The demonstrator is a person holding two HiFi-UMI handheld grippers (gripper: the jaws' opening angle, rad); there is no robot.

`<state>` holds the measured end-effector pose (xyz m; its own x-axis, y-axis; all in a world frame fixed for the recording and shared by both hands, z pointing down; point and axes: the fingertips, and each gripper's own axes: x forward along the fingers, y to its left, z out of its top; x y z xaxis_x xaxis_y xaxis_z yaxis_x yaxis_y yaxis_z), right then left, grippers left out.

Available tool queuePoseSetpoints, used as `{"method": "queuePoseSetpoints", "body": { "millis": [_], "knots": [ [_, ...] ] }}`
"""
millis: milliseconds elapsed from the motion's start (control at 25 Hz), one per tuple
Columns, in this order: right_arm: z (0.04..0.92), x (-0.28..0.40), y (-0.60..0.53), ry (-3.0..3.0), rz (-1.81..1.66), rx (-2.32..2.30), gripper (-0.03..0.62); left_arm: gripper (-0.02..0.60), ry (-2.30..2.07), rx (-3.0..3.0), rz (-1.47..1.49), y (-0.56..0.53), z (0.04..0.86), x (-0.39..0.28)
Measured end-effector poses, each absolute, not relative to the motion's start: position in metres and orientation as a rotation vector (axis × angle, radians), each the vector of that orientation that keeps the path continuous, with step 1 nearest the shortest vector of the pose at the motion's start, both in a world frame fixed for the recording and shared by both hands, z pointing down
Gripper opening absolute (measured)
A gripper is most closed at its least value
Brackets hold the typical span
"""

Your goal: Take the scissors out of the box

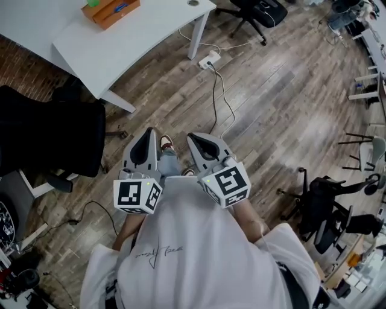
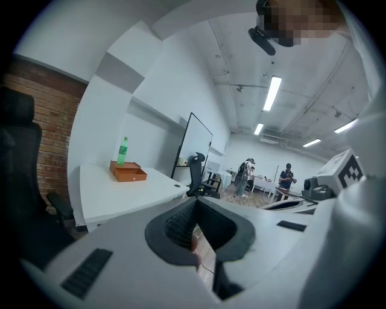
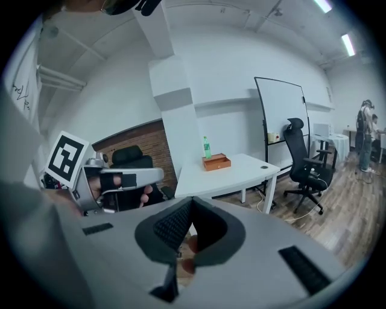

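An orange box stands on the white table at the top left, with a green bottle beside it. No scissors show; the box's inside is hidden. My left gripper and right gripper are held side by side close to the body, over the wooden floor, far short of the table. Both have their jaws together with nothing between them. The left gripper view has the box and bottle far off beyond the left gripper. In the right gripper view the box lies beyond the right gripper.
A black office chair stands at the left, between me and the table. A power strip with cables lies on the floor ahead. More chairs crowd the right. A whiteboard and black chair stand past the table.
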<state>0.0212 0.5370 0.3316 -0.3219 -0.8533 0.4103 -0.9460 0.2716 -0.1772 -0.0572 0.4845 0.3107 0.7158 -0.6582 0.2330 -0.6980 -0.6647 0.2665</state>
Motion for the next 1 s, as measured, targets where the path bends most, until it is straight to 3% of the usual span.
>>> {"method": "queuePoseSetpoints", "body": {
  "millis": [560,1000],
  "knots": [
    [0.330,0.014,0.420,-2.297,0.611,1.656,0.006,0.008,-1.046,2.603,0.102,0.372,0.300,-0.076],
    [0.334,0.026,0.383,-2.251,0.607,1.648,0.006,0.008,-1.056,2.550,0.107,0.344,0.307,-0.084]
  ]
}}
